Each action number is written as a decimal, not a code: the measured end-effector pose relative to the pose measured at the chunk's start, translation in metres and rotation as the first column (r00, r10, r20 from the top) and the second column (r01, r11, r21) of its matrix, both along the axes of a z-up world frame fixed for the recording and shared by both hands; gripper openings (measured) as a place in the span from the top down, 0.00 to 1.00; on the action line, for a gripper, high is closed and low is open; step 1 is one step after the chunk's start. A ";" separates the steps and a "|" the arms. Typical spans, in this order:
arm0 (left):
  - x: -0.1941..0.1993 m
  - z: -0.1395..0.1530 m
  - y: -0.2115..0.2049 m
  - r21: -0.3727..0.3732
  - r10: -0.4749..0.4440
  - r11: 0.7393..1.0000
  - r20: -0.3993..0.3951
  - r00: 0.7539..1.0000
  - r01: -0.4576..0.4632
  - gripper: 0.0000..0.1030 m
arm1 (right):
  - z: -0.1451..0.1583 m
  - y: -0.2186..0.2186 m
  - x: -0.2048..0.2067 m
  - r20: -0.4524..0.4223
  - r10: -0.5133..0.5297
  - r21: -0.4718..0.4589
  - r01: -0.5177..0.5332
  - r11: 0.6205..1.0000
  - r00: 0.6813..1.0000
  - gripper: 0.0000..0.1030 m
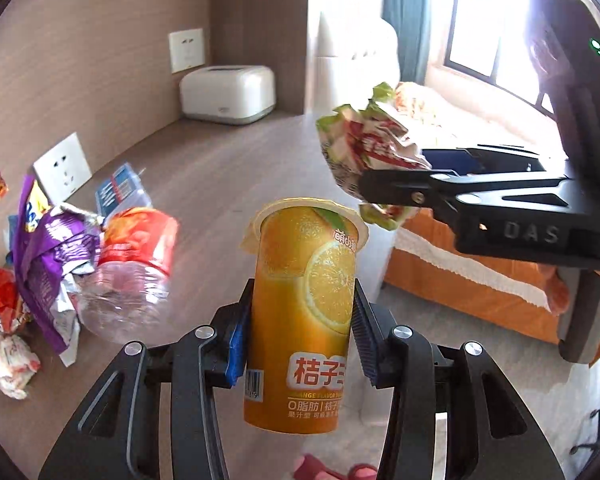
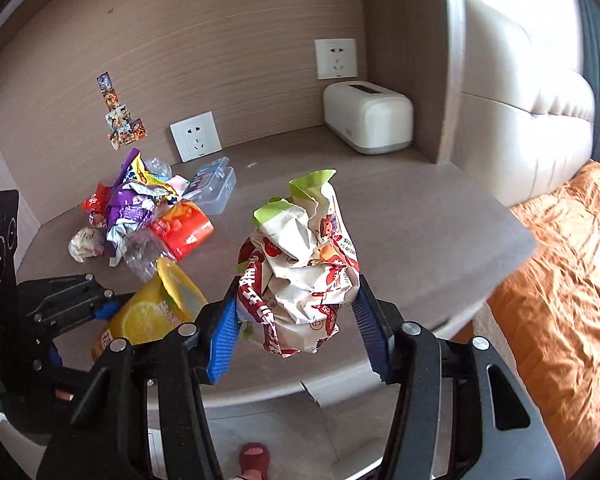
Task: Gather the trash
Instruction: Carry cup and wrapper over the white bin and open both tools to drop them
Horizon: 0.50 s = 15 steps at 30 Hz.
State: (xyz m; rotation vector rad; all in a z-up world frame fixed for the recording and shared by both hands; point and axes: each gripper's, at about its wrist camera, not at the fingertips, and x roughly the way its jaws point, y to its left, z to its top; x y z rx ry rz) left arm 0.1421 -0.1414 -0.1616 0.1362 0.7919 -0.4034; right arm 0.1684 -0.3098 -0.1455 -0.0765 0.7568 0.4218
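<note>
You are mid-carry: your left gripper (image 1: 300, 344) clamps the orange drink cup (image 1: 304, 308), your right gripper (image 2: 296, 316) squeezes the crumpled wrapper (image 2: 300, 272), both lifted clear of the table (image 2: 400, 216). Next you need a bin, which is not in view. More wrappers and a crushed bottle (image 1: 132, 272) wait near the wall; the bed (image 2: 560, 280) crowds your right.

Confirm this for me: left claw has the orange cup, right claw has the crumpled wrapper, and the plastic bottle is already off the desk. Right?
Not quite. The bottle is on the desk, lying beside the purple wrapper; the left wrist view shows it. The rest holds: the left claw grips the orange cup, and the right claw grips the crumpled wrapper.
</note>
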 end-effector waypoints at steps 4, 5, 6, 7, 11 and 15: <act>-0.017 0.006 -0.024 0.001 -0.041 0.999 0.011 0.999 0.041 0.57 | 0.001 -0.025 -0.028 0.001 -0.046 0.005 0.046 0.999 0.999 0.47; -0.019 0.008 -0.030 -0.001 -0.053 0.999 0.011 0.999 0.053 0.57 | 0.001 -0.031 -0.034 -0.001 -0.058 0.008 0.058 0.998 0.998 0.47; -0.020 0.009 -0.036 -0.004 -0.063 0.998 0.009 0.998 0.063 0.57 | 0.001 -0.039 -0.042 -0.003 -0.075 0.011 0.075 0.997 0.997 0.47; -0.024 0.010 -0.044 -0.007 -0.079 0.997 0.008 0.997 0.080 0.57 | 0.001 -0.045 -0.048 -0.002 -0.088 0.011 0.088 0.996 0.996 0.47; -0.040 0.007 -0.073 0.000 -0.143 0.990 0.005 0.990 0.143 0.57 | -0.004 -0.076 -0.076 -0.009 -0.167 0.014 0.167 0.986 0.986 0.47; -0.057 -0.006 -0.109 -0.011 -0.236 0.972 -0.027 0.971 0.236 0.57 | -0.015 -0.107 -0.104 -0.027 -0.257 0.019 0.258 0.966 0.966 0.46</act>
